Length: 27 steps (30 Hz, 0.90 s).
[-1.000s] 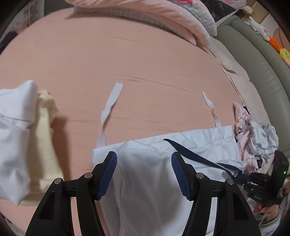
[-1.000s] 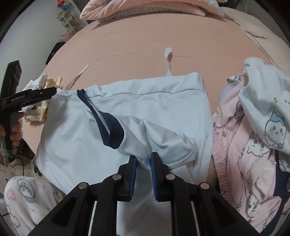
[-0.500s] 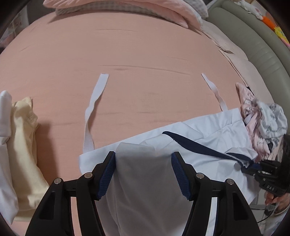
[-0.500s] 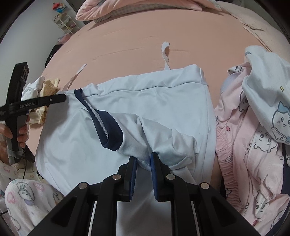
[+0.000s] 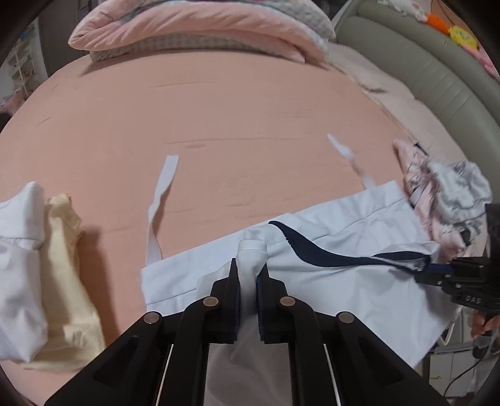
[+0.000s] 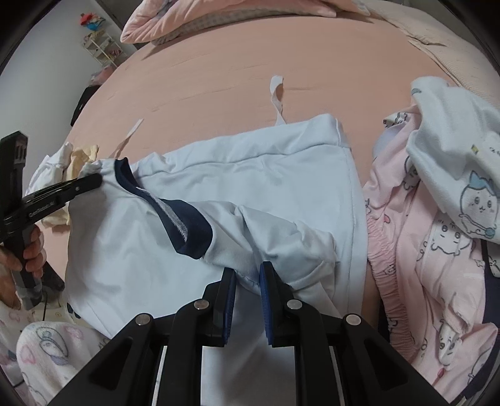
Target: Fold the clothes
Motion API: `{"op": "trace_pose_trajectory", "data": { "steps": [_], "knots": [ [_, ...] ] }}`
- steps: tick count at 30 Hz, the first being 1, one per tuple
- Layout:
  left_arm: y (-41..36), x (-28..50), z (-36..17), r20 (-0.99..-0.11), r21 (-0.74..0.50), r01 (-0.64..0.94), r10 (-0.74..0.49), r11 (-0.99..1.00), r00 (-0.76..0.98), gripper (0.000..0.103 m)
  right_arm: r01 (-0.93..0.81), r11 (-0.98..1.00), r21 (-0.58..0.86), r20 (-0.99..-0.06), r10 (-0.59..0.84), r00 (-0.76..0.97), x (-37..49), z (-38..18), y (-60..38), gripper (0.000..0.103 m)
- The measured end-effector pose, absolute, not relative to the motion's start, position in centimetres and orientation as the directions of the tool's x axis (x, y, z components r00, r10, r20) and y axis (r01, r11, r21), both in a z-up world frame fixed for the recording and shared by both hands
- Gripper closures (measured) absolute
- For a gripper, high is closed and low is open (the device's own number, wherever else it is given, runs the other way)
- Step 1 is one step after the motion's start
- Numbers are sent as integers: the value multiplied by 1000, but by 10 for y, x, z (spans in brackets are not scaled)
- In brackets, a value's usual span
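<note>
- Left fingers (image 5: 249, 274) pressed together on a bunched fold of the pale blue garment (image 5: 359, 281), near its left edge, seen from the left wrist camera.
- Right fingers (image 6: 247, 281) narrowly parted and pinching a gathered lump of the same garment (image 6: 250, 187) at its near edge.
- Garment spread across the near part of a peach-pink bed (image 5: 234, 109), stretched between both sets of fingers.
- Dark navy band (image 6: 184, 225) with a pale stitched strip, curving across the top of the garment from the left fingers toward the middle.
- Two thin white straps (image 5: 162, 200) trailing from the garment's far edge onto the bare sheet.
- Cream cloth (image 5: 68, 265) and white cloth (image 5: 18, 265) heaped together at the left, apart from the garment.
- Pink printed pyjamas (image 6: 437, 265) crumpled at the right, just beside the garment, with a white top bearing a cartoon face (image 6: 462, 175) lying over them.
- Folded pink bedding (image 5: 193, 28) stacked at the far end of the bed.
- Grey-green padded headboard (image 5: 422, 62) running along the right side.
- Bare hand (image 6: 22, 259) gripping the left tool's handle, above a lap in fleecy printed trousers (image 6: 47, 353).
</note>
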State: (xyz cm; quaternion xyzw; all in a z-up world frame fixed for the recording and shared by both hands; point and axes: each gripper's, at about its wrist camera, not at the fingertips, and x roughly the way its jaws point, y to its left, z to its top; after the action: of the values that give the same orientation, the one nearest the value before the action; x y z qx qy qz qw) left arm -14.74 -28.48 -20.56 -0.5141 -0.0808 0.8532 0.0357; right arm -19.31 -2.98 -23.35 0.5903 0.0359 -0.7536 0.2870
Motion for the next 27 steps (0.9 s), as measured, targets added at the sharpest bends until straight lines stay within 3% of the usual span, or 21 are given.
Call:
{"op": "trace_pose_trajectory", "data": {
  "steps": [11, 20, 21, 23, 25, 27],
  "knots": [
    [-304, -95, -180, -789, -402, 11, 341, -915, -511, 96, 447, -837, 317, -892, -423, -160, -196, -211, -18, 89],
    [-303, -61, -195, -781, -453, 2, 396, -892, -483, 96, 476, -828, 298, -886, -425, -184, -186, -200, -11, 88],
    [-302, -59, -198, -780, -460, 4, 401, -888, -481, 96, 480, -828, 290, -883, -425, -199, -187, -196, -11, 85],
    [-302, -54, -202, -776, -473, 8, 413, -881, -477, 96, 484, -834, 265, -883, -411, -225, -193, -186, -13, 49],
    [-303, -52, -209, -776, -487, 18, 423, -873, -468, 96, 497, -837, 228, -885, -391, -253, -201, -176, -18, 41],
    [-304, -51, -217, -776, -501, 35, 432, -865, -460, 97, 518, -835, 185, -885, -370, -282, -209, -167, -25, 41]
  ]
}}
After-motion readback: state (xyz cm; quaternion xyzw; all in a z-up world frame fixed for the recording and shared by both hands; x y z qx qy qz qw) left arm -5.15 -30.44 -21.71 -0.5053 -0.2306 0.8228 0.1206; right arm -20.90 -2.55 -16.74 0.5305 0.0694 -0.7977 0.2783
